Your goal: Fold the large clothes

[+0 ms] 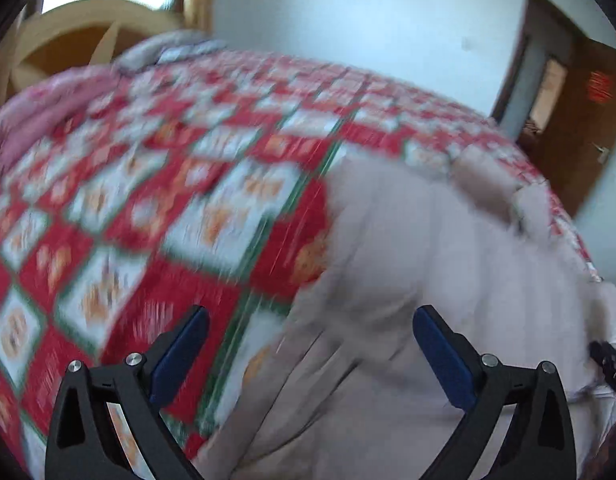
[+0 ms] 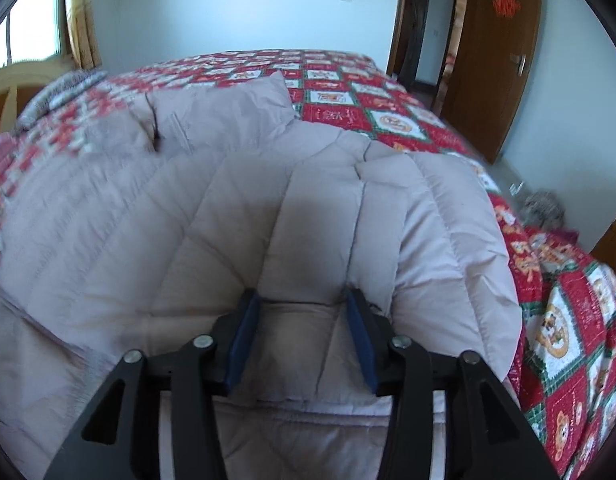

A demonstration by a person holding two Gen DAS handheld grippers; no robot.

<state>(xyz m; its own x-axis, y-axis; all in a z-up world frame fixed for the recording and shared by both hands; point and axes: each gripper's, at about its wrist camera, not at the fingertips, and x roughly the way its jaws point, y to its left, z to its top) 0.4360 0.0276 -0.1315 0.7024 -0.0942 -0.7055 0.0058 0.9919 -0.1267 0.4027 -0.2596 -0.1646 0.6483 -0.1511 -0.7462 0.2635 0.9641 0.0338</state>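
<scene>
My left gripper (image 1: 309, 344) hung wide open, nothing between its blue pads, over the blurred edge of the beige padded coat (image 2: 268, 216). Coat lay spread on the red patchwork quilt (image 2: 391, 116), hood at 11 o'clock. My right gripper (image 2: 304, 312) stood half-parted, pads straddling a coat fold; grip unclear. Brown door (image 2: 503, 60) at 2 o'clock.
</scene>
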